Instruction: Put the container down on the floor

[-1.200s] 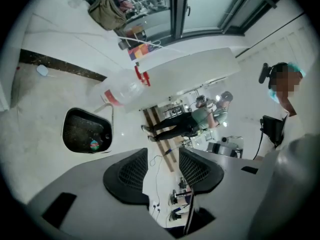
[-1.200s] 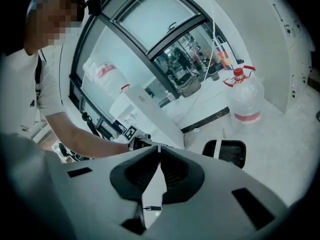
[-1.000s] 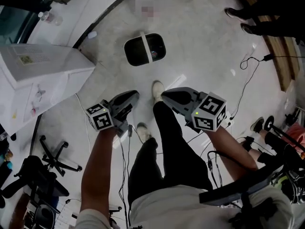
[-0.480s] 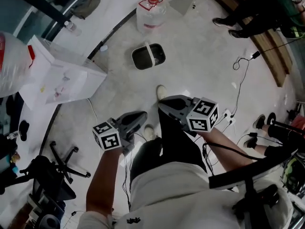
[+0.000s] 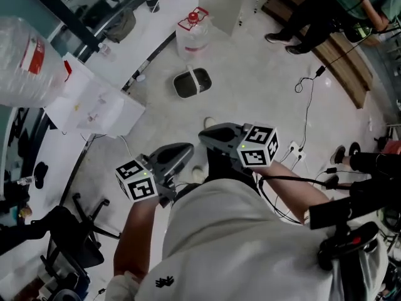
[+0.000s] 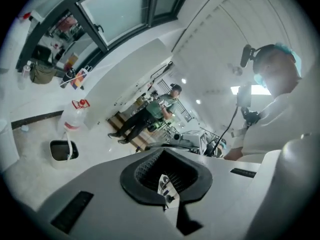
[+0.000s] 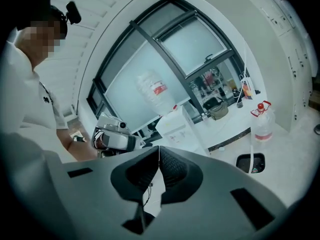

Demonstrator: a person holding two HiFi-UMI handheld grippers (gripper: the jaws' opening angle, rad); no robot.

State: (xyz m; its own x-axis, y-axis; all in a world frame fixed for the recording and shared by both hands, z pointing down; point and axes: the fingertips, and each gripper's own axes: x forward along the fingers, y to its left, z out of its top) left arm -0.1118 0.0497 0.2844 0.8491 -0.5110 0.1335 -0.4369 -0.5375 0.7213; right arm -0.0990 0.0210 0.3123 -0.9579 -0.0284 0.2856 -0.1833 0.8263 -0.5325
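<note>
Grey jaws of the left gripper [image 5: 186, 148] are pressed together with nothing between them, and its own view shows the dark pads of the left gripper [image 6: 164, 155] meeting in one closed seam. The right gripper [image 5: 204, 137] is just beside it, tips near each other but apart, and its jaws are also closed on nothing; in its own view the two ribbed pads of the right gripper [image 7: 159, 156] touch along a thin line. Both are held over the person's dark trousers [image 5: 220, 167], and a shoe [image 5: 208, 123] shows just ahead of the right tip. Further ahead of both tips, well apart from them, the container [image 5: 192, 83] stands upright on the pale floor [image 5: 250, 86]: a dark bin with a white handle across its top. Neither gripper touches it. Just beyond it stands a clear water jug [image 5: 191, 33] with a red cap. To the left of the left gripper is a white box [image 5: 100, 108], and behind it, a black chair [image 5: 69, 243]. To the right of the right gripper a black cable [image 5: 308, 89] runs over the floor, and further ahead on that side people [image 5: 313, 11] sit on a wooden bench.
</note>
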